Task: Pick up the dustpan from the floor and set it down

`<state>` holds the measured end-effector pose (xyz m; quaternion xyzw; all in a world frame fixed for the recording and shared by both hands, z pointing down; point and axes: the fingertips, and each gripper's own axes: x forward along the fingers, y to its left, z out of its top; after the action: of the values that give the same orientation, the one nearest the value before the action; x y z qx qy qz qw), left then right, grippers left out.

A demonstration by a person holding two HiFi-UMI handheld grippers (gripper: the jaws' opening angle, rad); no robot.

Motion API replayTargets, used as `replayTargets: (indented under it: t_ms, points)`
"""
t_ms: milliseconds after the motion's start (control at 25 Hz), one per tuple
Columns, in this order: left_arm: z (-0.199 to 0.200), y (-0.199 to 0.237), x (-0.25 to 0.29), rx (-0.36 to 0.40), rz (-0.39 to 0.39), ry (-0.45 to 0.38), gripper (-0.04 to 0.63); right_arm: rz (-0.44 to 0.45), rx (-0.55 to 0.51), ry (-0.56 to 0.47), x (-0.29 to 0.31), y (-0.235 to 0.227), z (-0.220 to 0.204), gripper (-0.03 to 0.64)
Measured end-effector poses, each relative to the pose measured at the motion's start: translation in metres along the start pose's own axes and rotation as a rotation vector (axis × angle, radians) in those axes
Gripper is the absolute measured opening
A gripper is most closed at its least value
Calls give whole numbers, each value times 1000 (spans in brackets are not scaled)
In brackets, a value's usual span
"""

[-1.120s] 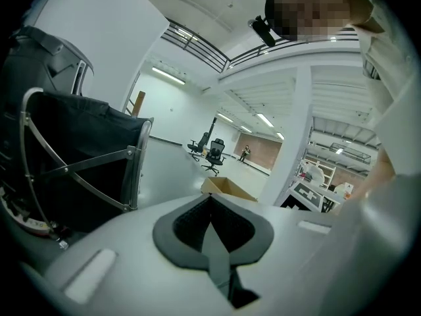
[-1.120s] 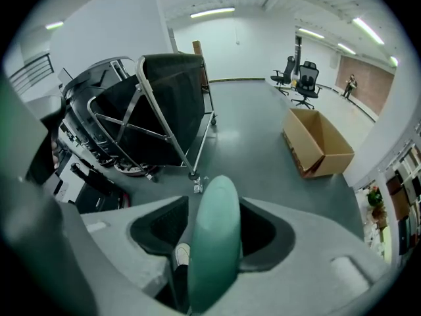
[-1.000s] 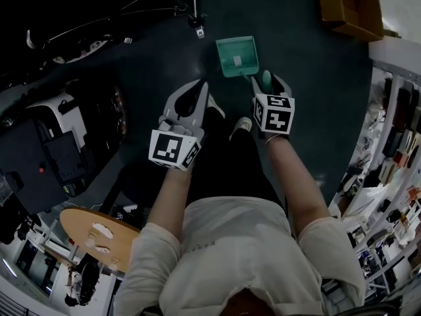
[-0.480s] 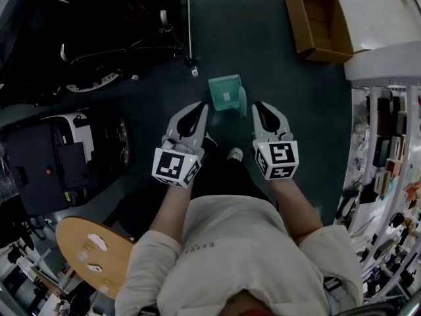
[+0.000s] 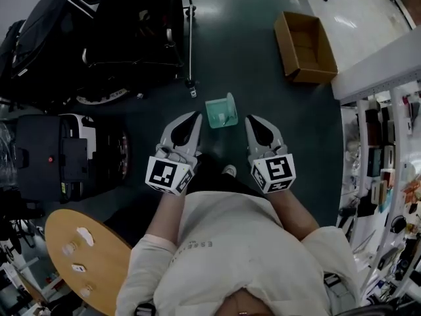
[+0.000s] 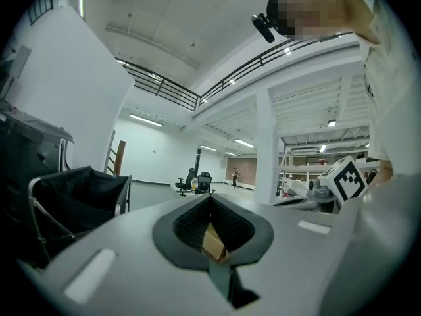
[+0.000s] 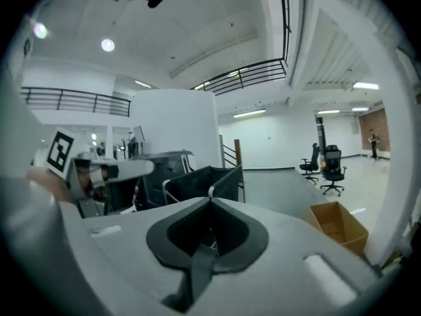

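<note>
Head view: just left of the dustpan (image 5: 222,112), the left gripper (image 5: 195,117) has its jaws clenched on nothing. The green dustpan stands on the floor (image 5: 256,51) between both grippers. Just right of it, the right gripper (image 5: 250,119) has just been closing its jaws; they meet, empty. A cardboard box (image 5: 309,76) lies farther right.

On the floor (image 5: 263,78), just ahead of the gap between left tool (image 5: 195,116) and right tool (image 5: 250,119) and apart from both: dustpan (image 5: 222,112). Farther ahead and to the right, cardboard box (image 5: 304,47), with shelving (image 5: 385,176) along the floor's right edge; ahead to the left, a stand (image 5: 189,45) just beyond the dustpan, and carts (image 5: 99,31) left of that. Behind the left tool, at the lower left corner, desk (image 5: 85,255).
</note>
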<state>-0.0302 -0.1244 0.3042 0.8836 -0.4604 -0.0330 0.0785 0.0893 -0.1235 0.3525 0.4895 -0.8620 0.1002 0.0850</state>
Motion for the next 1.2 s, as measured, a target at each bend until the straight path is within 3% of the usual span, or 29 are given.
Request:
replayTargets:
  t_ms: [160,440,840,1200]
  points:
    - [-10,-18,-20,-14,8,-5,17,69,-45,-45,-32,16,8,-8]
    - [-29,-58,-61,-11,-4,26,17,41,-79,3,-86,26,-21,-8]
    - [-37,-139,-198,-18,35,-2,17,71,-106,-4,-191,103,-46,-8]
    - [-34,-213,-299,3,52,-32,17,42,-99,-13,-301,161,-66,-8]
